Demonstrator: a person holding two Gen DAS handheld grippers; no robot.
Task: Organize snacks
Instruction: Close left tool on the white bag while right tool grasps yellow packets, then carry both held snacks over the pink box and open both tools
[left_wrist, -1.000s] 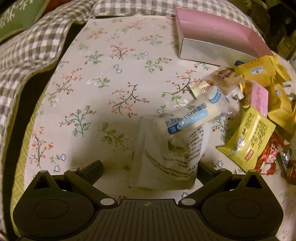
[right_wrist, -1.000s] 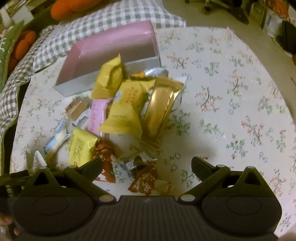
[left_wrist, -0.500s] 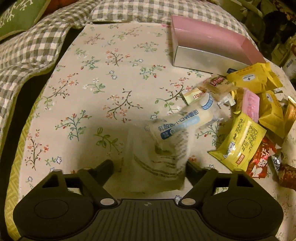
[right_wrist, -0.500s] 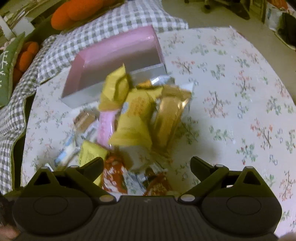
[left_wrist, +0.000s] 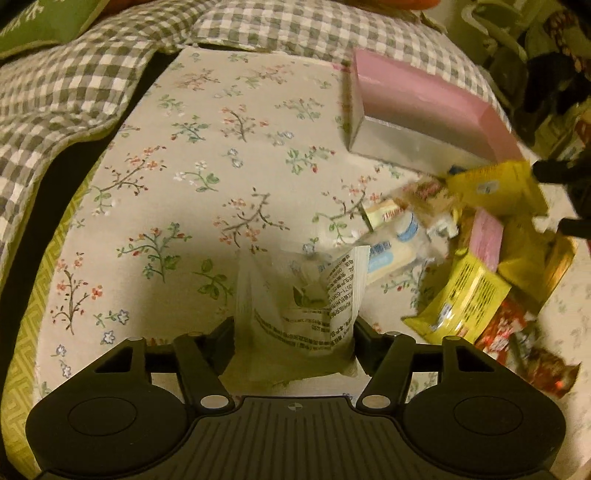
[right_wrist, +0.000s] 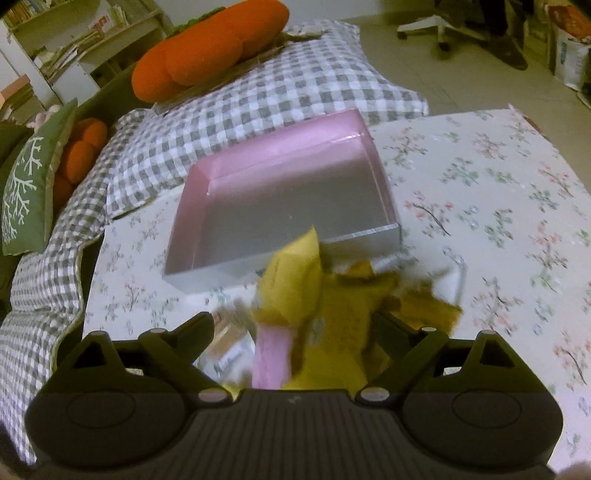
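While tilted steeply downward, left claw (left_wrist: 294, 334) closes around white packet (left_wrist: 295, 295).

The work surface is covered by a cream floral tablecloth (right_wrist: 498, 206). A grey-and-white checked blanket (right_wrist: 258, 99) lies along its far edge. An orange plush cushion (right_wrist: 207, 48) and a green cushion with a white branch motif (right_wrist: 29, 184) rest beyond. Bookshelves (right_wrist: 74, 48) stand behind. A tiled floor (right_wrist: 461, 81) carries an office chair base (right_wrist: 428, 26). Lighting is dim and warm.
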